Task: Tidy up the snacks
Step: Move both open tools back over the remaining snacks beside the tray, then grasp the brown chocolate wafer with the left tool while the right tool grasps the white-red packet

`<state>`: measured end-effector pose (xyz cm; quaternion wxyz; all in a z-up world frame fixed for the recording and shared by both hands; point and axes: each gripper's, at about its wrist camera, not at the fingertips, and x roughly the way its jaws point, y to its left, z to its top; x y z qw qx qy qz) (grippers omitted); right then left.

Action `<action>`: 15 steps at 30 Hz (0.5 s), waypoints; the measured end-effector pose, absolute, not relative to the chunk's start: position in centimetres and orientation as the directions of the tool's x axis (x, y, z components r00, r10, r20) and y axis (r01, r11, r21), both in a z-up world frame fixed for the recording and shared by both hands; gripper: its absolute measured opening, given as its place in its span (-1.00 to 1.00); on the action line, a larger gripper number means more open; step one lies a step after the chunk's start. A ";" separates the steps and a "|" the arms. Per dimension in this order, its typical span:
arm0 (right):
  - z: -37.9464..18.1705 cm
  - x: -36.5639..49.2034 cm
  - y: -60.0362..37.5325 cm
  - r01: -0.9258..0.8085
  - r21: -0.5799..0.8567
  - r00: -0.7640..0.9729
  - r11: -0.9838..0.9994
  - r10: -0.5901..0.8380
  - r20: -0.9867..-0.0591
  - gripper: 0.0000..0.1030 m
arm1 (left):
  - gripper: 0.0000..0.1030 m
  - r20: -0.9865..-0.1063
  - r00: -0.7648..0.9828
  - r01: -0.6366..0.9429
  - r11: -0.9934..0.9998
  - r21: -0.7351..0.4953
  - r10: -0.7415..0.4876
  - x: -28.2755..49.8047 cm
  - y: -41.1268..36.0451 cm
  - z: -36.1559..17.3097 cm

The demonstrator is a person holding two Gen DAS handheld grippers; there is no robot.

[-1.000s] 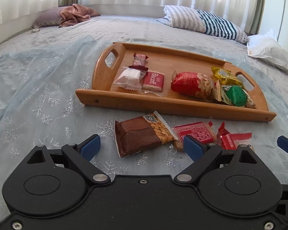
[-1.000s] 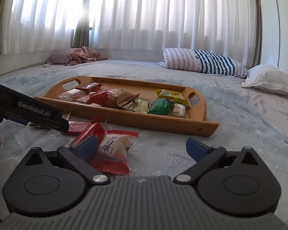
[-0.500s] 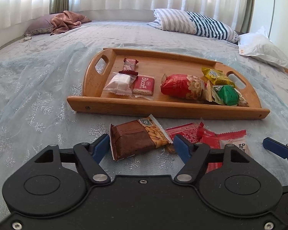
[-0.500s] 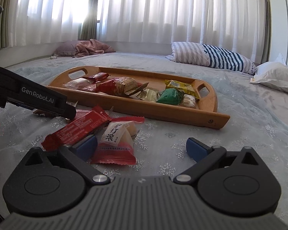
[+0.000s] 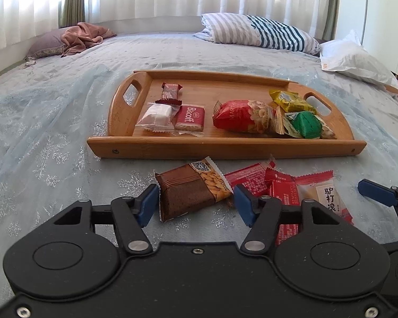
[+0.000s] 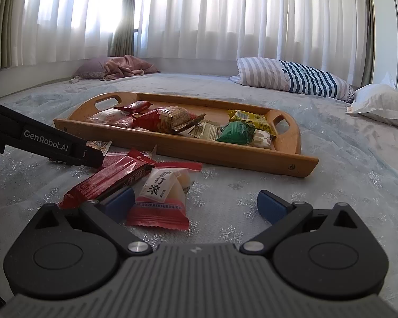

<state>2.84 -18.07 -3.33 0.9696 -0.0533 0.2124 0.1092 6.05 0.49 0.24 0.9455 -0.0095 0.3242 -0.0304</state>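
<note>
Left wrist: left tongs (image 5: 195,204) now narrower, closing around brown snack (image 5: 185,194).

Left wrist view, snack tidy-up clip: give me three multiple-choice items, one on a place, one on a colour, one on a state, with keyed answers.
1. Where is the brown snack pack?
A. on the bedspread, in front of the wooden tray
B. inside the tray
C. on the striped pillow

2. What colour is the Biscoff pack?
A. green
B. red
C. blue

3. How do the right gripper jaws stand?
A. shut on a pack
B. shut on nothing
C. open

Answers: 1 A, it lies before the tray's near rim; 2 B, red wrapper; 3 C, pads wide apart, gripping nothing.
</note>
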 end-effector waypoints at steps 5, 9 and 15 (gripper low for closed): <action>-3.3 2.8 -18.2 -0.236 -0.048 0.887 0.971 0.195 -0.419 0.95 | 0.12 -0.611 0.789 0.073 0.997 -0.013 -0.066 5.3 0.1 0.5; -2.7 2.5 -18.5 -0.236 -0.019 0.890 0.972 0.208 -0.406 0.86 | 0.12 -0.611 0.789 0.075 0.997 -0.011 -0.066 5.0 0.2 0.7; -2.1 2.0 -17.9 -0.264 -0.058 0.887 0.963 0.219 -0.408 0.71 | 0.12 -0.607 0.792 0.076 0.997 -0.008 -0.065 4.5 0.3 1.1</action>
